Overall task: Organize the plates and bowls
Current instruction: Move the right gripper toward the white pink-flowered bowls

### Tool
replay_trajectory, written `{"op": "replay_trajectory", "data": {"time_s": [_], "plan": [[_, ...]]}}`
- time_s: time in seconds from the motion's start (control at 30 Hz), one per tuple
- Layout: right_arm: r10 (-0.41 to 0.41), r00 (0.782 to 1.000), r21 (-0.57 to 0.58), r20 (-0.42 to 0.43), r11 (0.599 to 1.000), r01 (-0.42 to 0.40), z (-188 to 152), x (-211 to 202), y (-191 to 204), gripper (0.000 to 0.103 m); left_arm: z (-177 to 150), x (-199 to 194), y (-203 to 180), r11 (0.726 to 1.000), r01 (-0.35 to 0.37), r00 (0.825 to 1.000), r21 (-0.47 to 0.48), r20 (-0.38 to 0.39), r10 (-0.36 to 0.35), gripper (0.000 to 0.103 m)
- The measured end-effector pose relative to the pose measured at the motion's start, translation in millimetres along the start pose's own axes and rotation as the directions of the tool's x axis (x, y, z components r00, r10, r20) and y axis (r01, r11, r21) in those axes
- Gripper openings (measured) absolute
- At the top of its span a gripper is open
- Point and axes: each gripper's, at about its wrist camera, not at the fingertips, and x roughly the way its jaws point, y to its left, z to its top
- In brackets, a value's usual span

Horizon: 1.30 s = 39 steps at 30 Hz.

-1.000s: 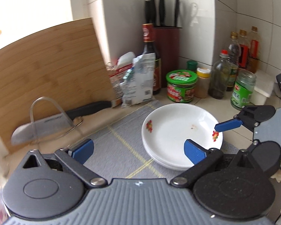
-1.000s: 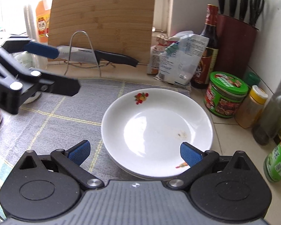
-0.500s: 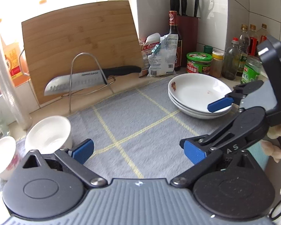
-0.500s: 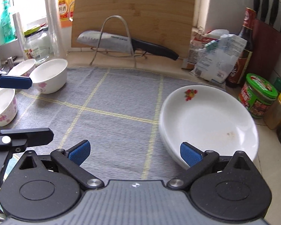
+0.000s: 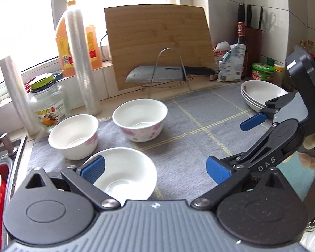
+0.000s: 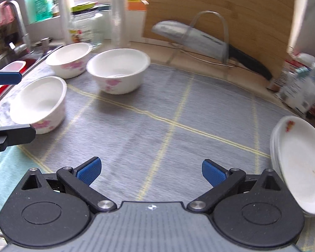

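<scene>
Three bowls sit on the grey mat, all at 10–12 o'clock of the left gripper; nearest bowl lies right under its left finger, pad over the rim, contact not clear. Left gripper jaws spread wide, nothing between them. Plates, a stack, at 2 o'clock, far edge of mat, well apart from bowls.

Right gripper: jaws also wide apart, empty, hovering over bare mat. From its view bowls at 10–11 o'clock, plates at 3 o'clock just beside the right finger.

Hard to read: right wrist view motion-blurred, knife and rack smeared; plate stack cut by frame edge and partly behind the gripper body, count uncertain. Near bowl's lower rim hidden by left gripper body. Sink cut off at 9 o'clock.

Pose: right gripper seen in left view at 3 o'clock, tilted, fingers pointing toward 9 o'clock; person's fingertips show behind its handle. Cutting board leans on the wall at 12 o'clock
</scene>
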Motion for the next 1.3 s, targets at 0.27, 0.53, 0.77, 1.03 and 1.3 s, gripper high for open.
{"op": "replay_trajectory", "data": {"time_s": [0.27,0.53,0.77,1.03,1.3], "plan": [[0.109,0.993,-0.091,-0.037,0.989,-0.112,10.5,28.4,57.9,0.103,-26.7,-11.8,35.3,0.995,-0.070,0.997,-0.071,-0.048,0.066,0.102],[0.114,0.989,-0.160,-0.091,0.979,-0.127,6.3,48.1,84.1,0.103,-46.6,-9.0,52.5,0.992,-0.069,0.994,-0.106,-0.092,0.059,0.102],[0.128,0.990,-0.160,-0.062,0.978,-0.136,1.5,44.5,80.5,0.103,-56.6,5.9,54.8,0.995,-0.027,0.992,-0.091,-0.123,0.016,0.102],[0.127,0.990,-0.161,-0.067,0.977,-0.137,4.3,49.8,79.7,0.103,-62.1,19.7,55.5,0.999,0.008,0.991,-0.031,-0.133,-0.012,0.102],[0.148,0.983,-0.190,-0.108,0.968,-0.166,21.0,40.8,77.6,0.103,-62.9,27.9,60.1,1.000,0.018,0.992,0.002,-0.123,-0.018,0.102]]}}
